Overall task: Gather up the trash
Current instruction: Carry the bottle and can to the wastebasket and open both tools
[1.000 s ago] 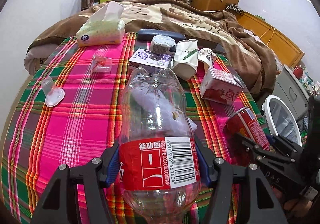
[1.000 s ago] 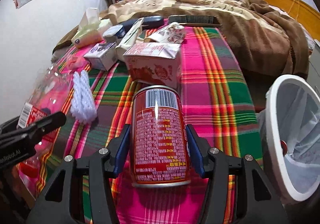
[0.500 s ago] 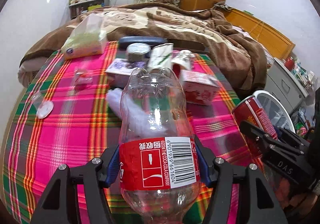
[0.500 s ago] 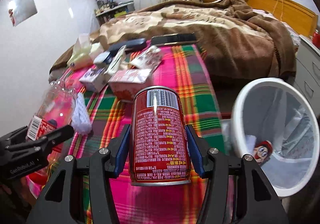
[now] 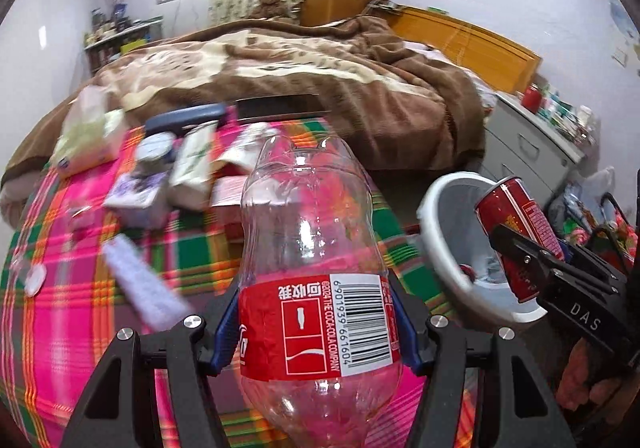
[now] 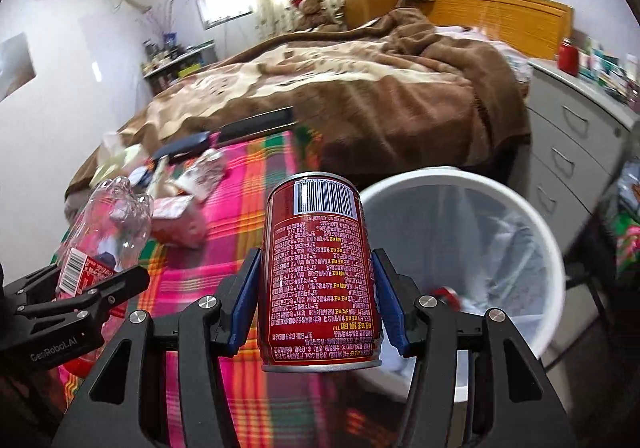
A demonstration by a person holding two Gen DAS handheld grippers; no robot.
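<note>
left tool clamped empty cola bottle at its label | right tool clamped red can by white bin | both apparently bin-bound

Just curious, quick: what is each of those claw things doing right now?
Left gripper: closed on the clear plastic bottle.
Right gripper: closed on the red can.

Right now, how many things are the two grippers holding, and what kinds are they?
Clear plastic bottle: 1, in the left gripper
Red drink can: 1, in the right gripper
Total: 2
</note>
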